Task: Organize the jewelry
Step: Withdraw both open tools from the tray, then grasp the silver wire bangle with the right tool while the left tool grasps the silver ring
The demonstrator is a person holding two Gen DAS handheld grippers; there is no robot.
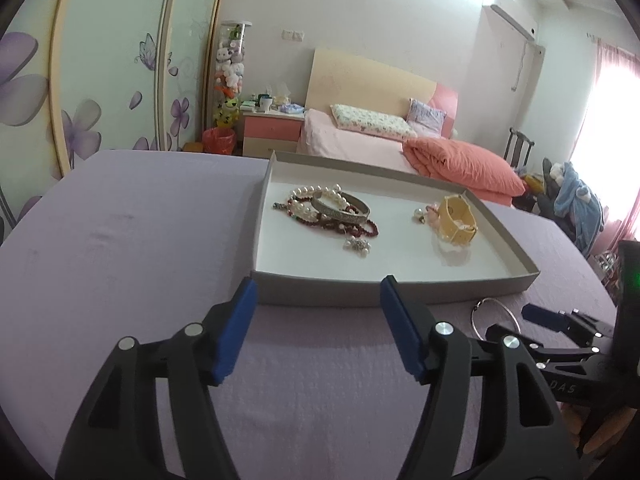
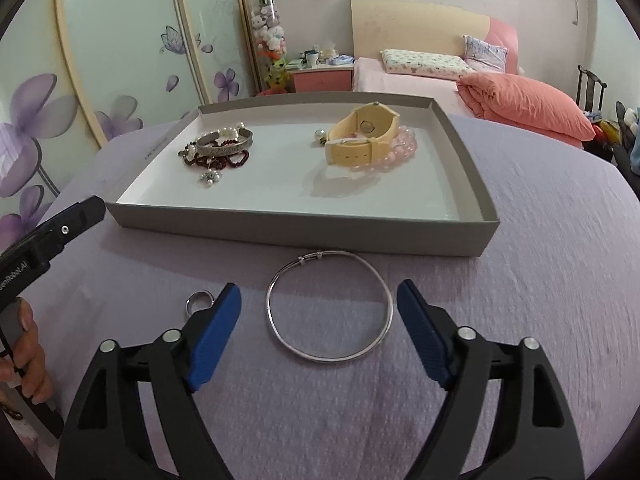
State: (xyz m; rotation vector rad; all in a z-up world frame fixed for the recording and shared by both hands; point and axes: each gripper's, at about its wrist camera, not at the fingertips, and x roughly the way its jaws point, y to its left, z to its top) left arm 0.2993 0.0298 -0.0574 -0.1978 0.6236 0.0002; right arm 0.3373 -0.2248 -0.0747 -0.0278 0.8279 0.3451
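A thin silver bangle [image 2: 328, 354] lies flat on the purple cloth just before the grey tray [image 2: 304, 232]. My right gripper [image 2: 318, 290] is open, with one blue pad on each side of the bangle and neither touching it. A small silver ring [image 2: 199, 300] lies beside its left finger. In the tray, a silver cuff [image 2: 226, 142] sits on dark red beads [image 2: 230, 161] and pearls at the left. A yellow watch [image 2: 360, 136] rests on a pink bead bracelet [image 2: 402, 152] at the right. My left gripper [image 1: 318, 286] is open and empty, facing the tray's [image 1: 460, 292] front wall.
The purple cloth [image 1: 120, 240] covers the whole work surface, which drops away at its left and far edges. A hand [image 2: 28, 360] holds the left gripper's handle at the lower left of the right wrist view. Behind are a bed, a nightstand and a flowered wardrobe.
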